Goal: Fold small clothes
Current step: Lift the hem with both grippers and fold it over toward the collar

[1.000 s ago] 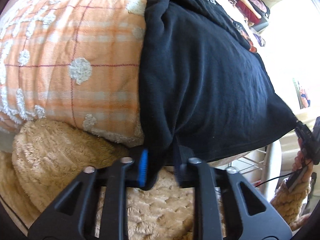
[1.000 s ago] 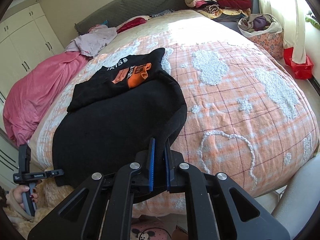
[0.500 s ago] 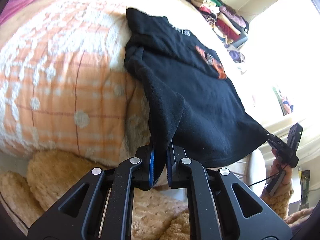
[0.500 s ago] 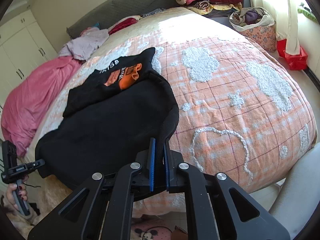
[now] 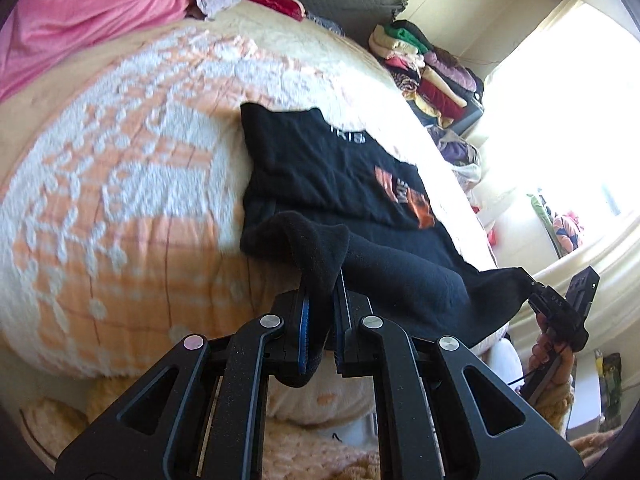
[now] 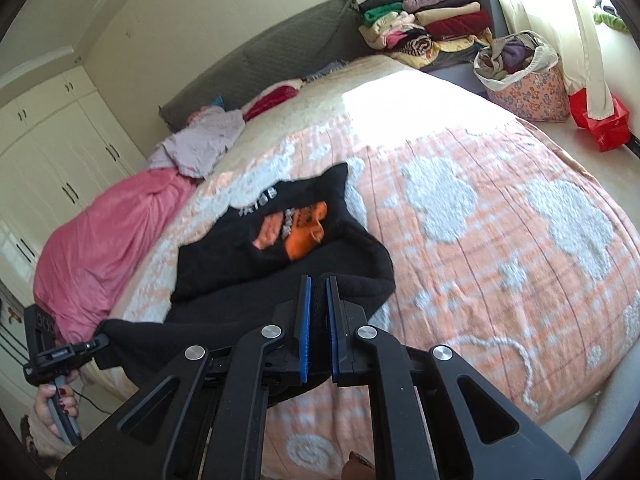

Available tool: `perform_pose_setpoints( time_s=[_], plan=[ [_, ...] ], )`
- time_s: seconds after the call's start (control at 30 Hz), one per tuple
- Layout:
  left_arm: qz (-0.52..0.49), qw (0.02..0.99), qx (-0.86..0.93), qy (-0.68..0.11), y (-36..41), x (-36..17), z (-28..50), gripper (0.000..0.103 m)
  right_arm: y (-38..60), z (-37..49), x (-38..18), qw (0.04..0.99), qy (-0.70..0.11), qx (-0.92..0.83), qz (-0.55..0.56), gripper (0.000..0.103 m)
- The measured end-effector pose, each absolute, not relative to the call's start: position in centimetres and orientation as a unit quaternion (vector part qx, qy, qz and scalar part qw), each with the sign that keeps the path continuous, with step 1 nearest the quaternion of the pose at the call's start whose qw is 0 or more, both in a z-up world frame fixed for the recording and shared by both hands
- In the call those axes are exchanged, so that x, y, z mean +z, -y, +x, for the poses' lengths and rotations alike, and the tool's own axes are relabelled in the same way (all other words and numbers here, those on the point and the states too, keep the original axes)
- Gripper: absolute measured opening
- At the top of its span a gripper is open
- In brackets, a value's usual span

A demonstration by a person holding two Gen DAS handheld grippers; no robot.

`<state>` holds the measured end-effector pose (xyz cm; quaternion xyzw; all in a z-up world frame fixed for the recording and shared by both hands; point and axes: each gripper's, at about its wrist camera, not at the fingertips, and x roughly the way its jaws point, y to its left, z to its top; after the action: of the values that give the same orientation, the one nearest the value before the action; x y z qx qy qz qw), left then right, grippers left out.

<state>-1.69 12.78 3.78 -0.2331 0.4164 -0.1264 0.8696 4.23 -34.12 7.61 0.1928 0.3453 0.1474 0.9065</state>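
Tightly gripped black shirt (image 5: 360,184) (both corners)

A home bedroom was shown: a bed (image 6: 500,216) covered with an orange quilt, a grey headboard (image 6: 272,52), white wardrobes (image 6: 52,152), stacked clothes (image 6: 432,24), a laundry basket (image 6: 528,88) and a curtained window (image 5: 560,92).

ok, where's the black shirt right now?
Black shirt lies on the orange bedspread near the pink blanket; its near corners are clamped by both grippers.
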Motion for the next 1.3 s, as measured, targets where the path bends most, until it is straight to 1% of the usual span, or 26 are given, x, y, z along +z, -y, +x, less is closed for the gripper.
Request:
perform_pose_setpoints(
  time_s=[0.37,0.77,0.97,1.17,1.3],
  plan=[
    [-0.233,0.881,-0.112,-0.396,-14.0,5.8,2.6,0.003,33.4,9.5,11.2,0.925,-0.288,0.158,0.192,0.006],
    [-0.246,0.882,-0.091,-0.391,-14.6,6.2,8.1,0.003,33.4,17.2,10.9,0.926,-0.279,0.14,0.214,0.006],
    [-0.229,0.881,-0.075,-0.406,-14.2,5.3,11.4,0.003,33.1,21.3,9.7,0.923,-0.294,0.121,0.216,0.006],
    [-0.213,0.875,-0.052,-0.431,-13.8,3.0,14.1,0.003,32.2,25.4,6.4,0.912,-0.345,0.092,0.2,0.006],
    [-0.21,0.874,-0.05,-0.435,-13.5,2.4,14.5,0.004,32.3,26.0,4.8,0.904,-0.363,0.08,0.21,0.009]
  ],
)
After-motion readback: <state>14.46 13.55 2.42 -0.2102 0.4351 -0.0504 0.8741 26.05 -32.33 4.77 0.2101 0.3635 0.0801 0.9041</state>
